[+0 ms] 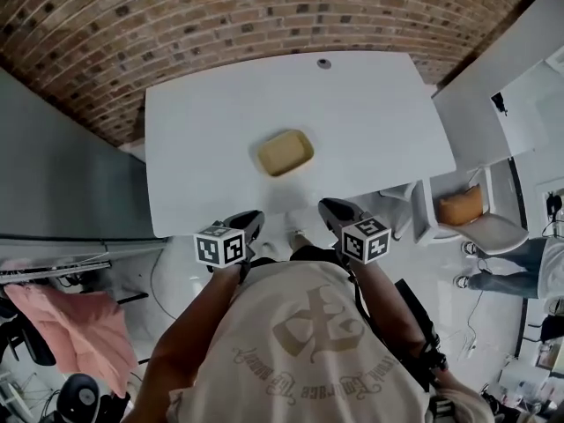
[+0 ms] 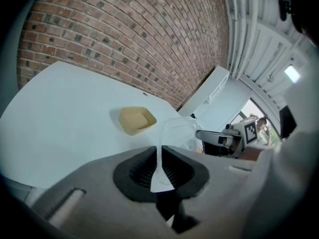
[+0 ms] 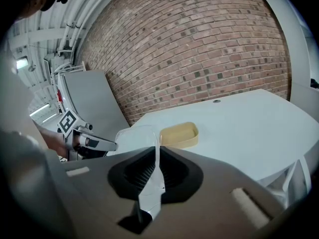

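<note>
- Left gripper view shows a clear plastic piece [image 2: 175, 129]: thin and see-through, with a rounded rim. A flat edge of it runs down into the jaws. Whether it is a bag, a lid or a tub cannot be told.
- Right gripper view shows the same clear plastic piece [image 3: 133, 136] from the other side, its rounded outline standing up above the jaws.
- It hangs in the air between the two grippers, close to the person's chest and off the near edge of the white table [image 1: 211, 122].
- A shallow yellow dish [image 1: 285, 152] lies alone near the middle of the table, well beyond the plastic. Nothing lies between the two.
- A brick wall [image 2: 124, 44] stands behind the table.
- To the right are a second white table [image 1: 498, 95] and a white chair [image 1: 493, 229] with an orange cushion [image 1: 462, 206]. Another person's legs [image 1: 520, 263] show at the right edge.
- A pink cloth [image 1: 75, 324] lies low on the left.
- The left gripper [image 2: 160, 169] has its jaws pressed almost together, pinching the plastic's thin edge.
- The right gripper [image 3: 155, 171] is likewise closed to a sliver on the opposite edge of the plastic.
- Each gripper faces the other across the plastic.
</note>
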Demonstrator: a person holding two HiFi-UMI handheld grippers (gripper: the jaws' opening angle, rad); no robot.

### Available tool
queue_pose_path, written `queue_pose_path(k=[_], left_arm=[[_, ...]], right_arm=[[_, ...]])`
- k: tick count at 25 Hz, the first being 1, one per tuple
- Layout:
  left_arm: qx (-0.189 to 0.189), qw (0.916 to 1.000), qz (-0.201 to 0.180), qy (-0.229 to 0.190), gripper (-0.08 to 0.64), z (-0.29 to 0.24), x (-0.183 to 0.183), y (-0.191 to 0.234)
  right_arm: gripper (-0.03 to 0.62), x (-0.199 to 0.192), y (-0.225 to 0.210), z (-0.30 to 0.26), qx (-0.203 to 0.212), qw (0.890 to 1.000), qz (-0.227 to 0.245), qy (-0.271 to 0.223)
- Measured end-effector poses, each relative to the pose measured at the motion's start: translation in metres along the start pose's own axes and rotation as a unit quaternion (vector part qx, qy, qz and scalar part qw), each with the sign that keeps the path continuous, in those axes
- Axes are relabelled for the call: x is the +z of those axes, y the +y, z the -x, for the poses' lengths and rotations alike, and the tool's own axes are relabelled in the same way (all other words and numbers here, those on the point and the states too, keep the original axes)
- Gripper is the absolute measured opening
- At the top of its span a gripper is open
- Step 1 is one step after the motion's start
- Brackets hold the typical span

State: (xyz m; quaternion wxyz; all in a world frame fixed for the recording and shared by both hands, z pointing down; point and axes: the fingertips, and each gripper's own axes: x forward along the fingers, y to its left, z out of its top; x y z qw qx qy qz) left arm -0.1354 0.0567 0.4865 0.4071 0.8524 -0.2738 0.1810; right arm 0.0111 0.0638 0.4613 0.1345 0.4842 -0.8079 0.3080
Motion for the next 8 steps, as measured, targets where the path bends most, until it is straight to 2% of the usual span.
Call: queue_pose_path(k=[8], left_arm=[[-0.006, 1.0000, -0.001, 0.004, 0.034, 0.015, -0.008, -0.008]], right_arm=[[0.034, -0.003, 0.015, 0.009, -0.004, 1.000, -0.003, -0.009]])
